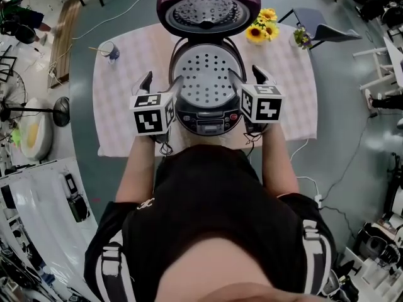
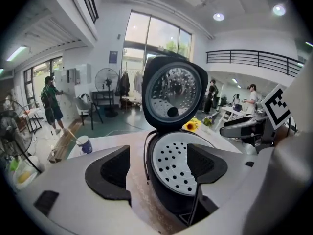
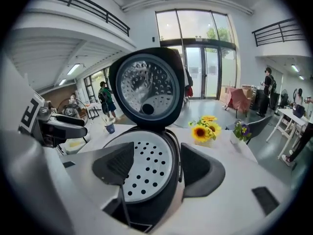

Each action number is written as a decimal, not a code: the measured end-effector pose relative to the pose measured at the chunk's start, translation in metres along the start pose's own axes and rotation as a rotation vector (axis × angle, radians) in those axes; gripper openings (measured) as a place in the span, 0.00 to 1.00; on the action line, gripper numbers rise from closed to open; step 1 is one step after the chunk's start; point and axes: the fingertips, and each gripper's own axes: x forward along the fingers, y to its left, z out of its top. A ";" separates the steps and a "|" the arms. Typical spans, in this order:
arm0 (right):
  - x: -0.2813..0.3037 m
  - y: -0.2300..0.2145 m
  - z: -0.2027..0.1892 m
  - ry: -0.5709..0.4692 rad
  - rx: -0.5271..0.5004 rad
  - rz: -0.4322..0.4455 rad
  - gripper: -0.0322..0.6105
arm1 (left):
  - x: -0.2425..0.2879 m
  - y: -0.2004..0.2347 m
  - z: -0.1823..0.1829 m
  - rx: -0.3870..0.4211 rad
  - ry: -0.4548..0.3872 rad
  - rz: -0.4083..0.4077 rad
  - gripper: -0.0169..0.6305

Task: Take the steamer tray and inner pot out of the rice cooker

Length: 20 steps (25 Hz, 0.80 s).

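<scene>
1. Head view
   - The rice cooker (image 1: 206,115) stands on the cloth-covered table (image 1: 119,106) with its lid (image 1: 207,9) swung fully open.
   - The steamer tray (image 1: 206,74), a pale perforated disc, sits seated in the cooker's mouth. The inner pot does not show because the tray covers the opening.
   - The left claw (image 1: 160,85) is at the cooker's left rim and the right claw (image 1: 247,79) at its right rim, each with its marker cube toward the person.
   - A cup (image 1: 112,52) stands on the table to the left. Sunflowers (image 1: 263,27) stand beside the lid on the right.

2. Left gripper view
   - The left claw (image 2: 159,153) is spread wide apart and clamped on nothing.
   - Its jaws straddle the cooker's left rim: one pad (image 2: 115,173) outside the body over the table, the other over the steamer tray (image 2: 173,173).
   - Contact with the rim cannot be told.
   - The lid (image 2: 173,92) stands upright behind. The right claw (image 2: 244,129) shows at the far side.

3. Right gripper view
   - The right claw (image 3: 156,153) is likewise spread apart, with nothing gripped.
   - One pad (image 3: 117,168) hangs over the steamer tray (image 3: 146,175) and the other lies outside the cooker's right wall, so the rim runs between them.
   - The sunflowers (image 3: 203,130) stand just beyond the outer jaw. The left claw (image 3: 63,124) shows across the cooker.
</scene>
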 end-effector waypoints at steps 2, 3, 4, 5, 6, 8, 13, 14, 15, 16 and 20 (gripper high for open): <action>0.006 -0.001 -0.006 0.042 0.012 0.000 0.48 | 0.006 0.002 -0.006 -0.028 0.040 0.007 0.56; 0.010 -0.001 -0.009 0.058 0.018 0.002 0.48 | 0.010 0.003 -0.009 -0.044 0.062 0.004 0.56; 0.014 -0.001 -0.012 0.073 0.021 0.004 0.48 | 0.014 0.004 -0.013 -0.058 0.088 -0.001 0.56; 0.019 -0.002 -0.014 0.087 0.023 0.003 0.48 | 0.020 0.005 -0.017 -0.067 0.112 -0.005 0.56; 0.024 -0.003 -0.017 0.104 0.022 0.000 0.48 | 0.025 0.007 -0.021 -0.072 0.135 -0.006 0.56; 0.034 -0.008 -0.024 0.150 0.017 -0.013 0.48 | 0.036 0.011 -0.029 -0.077 0.177 -0.002 0.56; 0.059 -0.024 -0.041 0.263 0.009 -0.044 0.48 | 0.062 0.021 -0.050 -0.090 0.303 0.021 0.56; 0.063 -0.026 -0.044 0.280 0.016 -0.045 0.48 | 0.067 0.022 -0.052 -0.086 0.320 0.027 0.56; 0.067 -0.029 -0.046 0.296 0.023 -0.046 0.48 | 0.072 0.023 -0.053 -0.080 0.333 0.031 0.56; 0.071 -0.031 -0.049 0.311 0.029 -0.048 0.48 | 0.076 0.023 -0.054 -0.074 0.345 0.033 0.56; 0.082 -0.038 -0.053 0.359 0.035 -0.056 0.48 | 0.090 0.025 -0.058 -0.066 0.395 0.027 0.56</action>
